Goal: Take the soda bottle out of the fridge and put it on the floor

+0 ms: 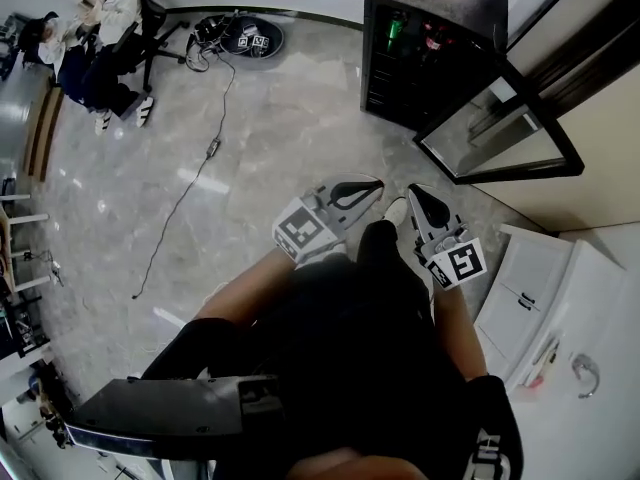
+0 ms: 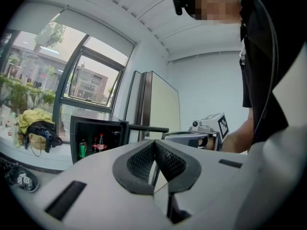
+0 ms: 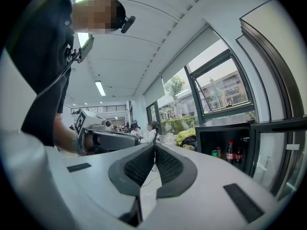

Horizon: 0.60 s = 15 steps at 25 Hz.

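- Holding both grippers close in front of the body, a person stands on the grey stone floor [image 1: 280, 118], well apart from the mini fridge [image 1: 430, 8].
- The left gripper [image 1: 372, 184] has its jaws pressed together at the tips with nothing between them; the left gripper view [image 2: 154, 143] shows the ribbed pads meeting.
- The right gripper [image 1: 415, 190] is likewise closed tight and empty, as the right gripper view [image 3: 154, 145] shows.
- The two grippers sit side by side, near each other but not touching.
- The fridge is small and black, and its glass door [image 1: 490, 133] is swung wide open.
- The soda bottle [image 3: 230, 151] stands upright inside the fridge on a shelf, just beside a second dark bottle [image 3: 238, 153].
- A green can [image 3: 215, 153] stands on the same shelf, next to the bottles.
- A thin cable [image 1: 190, 183] trails across the floor.
- A seated person [image 1: 100, 28] is at the far side of the room.
- A white cabinet [image 1: 560, 308] is at the person's right.
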Tool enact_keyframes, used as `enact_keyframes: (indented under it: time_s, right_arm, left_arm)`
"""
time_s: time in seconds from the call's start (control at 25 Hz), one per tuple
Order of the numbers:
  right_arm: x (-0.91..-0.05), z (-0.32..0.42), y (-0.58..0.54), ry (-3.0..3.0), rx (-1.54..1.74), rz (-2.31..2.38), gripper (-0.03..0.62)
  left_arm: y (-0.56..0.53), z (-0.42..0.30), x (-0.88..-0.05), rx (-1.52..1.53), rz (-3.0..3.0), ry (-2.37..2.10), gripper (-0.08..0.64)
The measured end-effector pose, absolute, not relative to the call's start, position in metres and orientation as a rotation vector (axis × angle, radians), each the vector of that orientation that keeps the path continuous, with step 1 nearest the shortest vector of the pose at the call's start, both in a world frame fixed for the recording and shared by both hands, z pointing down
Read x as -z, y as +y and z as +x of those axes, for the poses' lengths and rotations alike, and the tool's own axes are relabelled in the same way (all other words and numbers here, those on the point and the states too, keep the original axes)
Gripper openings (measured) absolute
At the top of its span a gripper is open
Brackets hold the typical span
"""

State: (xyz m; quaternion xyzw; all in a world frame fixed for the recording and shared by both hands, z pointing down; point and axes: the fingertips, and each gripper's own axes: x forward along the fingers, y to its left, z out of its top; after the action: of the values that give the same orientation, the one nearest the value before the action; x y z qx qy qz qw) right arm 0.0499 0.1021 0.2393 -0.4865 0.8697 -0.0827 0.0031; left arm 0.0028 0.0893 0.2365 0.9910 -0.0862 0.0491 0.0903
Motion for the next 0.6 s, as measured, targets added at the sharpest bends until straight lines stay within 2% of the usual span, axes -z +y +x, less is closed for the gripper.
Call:
enact_keyframes:
  time_s: [0.6]
  right_arm:
    - [-0.288,0.185,-0.077,2.71,0.275,-1.56,0.014]
  left_arm:
    - [-0.064,0.12,-0.265,-0.231,2.95,-0.513,0.005]
